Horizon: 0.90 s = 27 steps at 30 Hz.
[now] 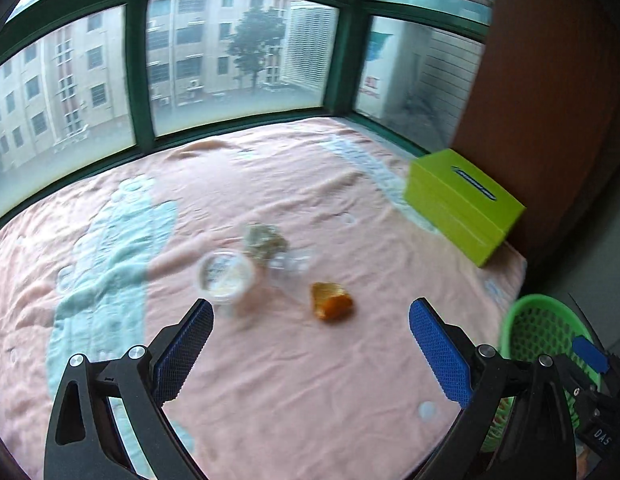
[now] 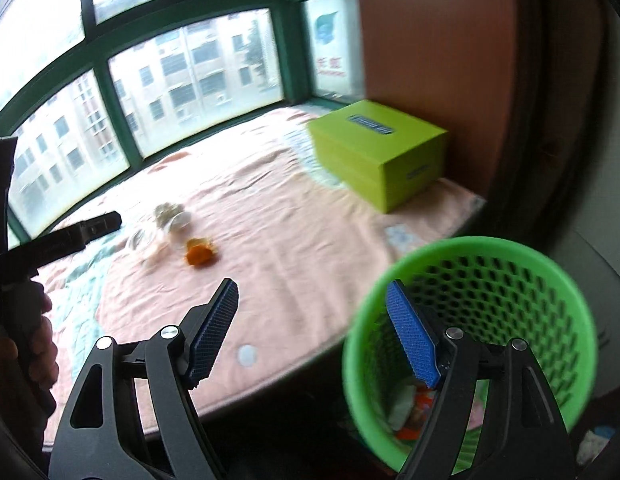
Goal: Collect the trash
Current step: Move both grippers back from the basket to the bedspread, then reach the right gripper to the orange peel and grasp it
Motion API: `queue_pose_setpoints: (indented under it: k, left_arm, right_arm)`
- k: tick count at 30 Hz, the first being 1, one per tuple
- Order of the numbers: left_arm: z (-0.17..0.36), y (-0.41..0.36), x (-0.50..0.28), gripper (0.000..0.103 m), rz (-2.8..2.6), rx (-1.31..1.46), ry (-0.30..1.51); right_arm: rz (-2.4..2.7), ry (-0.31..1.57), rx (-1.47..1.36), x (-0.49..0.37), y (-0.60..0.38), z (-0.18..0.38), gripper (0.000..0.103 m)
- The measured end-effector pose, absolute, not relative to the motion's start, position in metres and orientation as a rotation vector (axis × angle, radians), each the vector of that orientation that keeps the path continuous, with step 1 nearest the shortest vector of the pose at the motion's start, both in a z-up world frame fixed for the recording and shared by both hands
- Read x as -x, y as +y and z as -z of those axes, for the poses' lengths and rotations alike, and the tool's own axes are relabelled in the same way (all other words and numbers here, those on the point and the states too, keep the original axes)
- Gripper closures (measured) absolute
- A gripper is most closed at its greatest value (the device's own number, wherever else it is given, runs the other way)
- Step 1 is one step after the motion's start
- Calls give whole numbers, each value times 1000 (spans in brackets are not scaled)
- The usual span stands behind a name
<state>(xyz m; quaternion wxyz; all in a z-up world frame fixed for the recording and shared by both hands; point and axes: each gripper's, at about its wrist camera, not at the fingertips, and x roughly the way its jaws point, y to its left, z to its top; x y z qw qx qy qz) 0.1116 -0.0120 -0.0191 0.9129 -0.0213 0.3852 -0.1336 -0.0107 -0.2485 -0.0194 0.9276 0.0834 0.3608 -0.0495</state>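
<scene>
One orange peel, one plastic cup, one green basket, one green box.

Black left gripper, right gripper: blue textured pads, silver screws.

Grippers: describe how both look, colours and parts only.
The left gripper and the right gripper match: black angular plastic arms with cut-out slots, round silver bolts at the joints, and flat blue pads with a fine grid texture. White lettering marks the right one's body.

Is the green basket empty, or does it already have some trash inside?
Not empty. In the right wrist view, the green basket holds a few crumpled pieces, white and orange, at its bottom.
</scene>
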Motion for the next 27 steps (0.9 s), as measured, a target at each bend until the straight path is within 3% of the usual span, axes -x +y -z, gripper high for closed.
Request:
queue_pose_setpoints:
  k: [13,27]
  left_arm:
    - [40,69,-140,8,98,112,830]
    - [72,96,-166,8,60,130,889]
  right_arm:
    - [-101,853,-129,-74,-175,64,27]
    - [-154,977,-84,-152,-141,117,40]
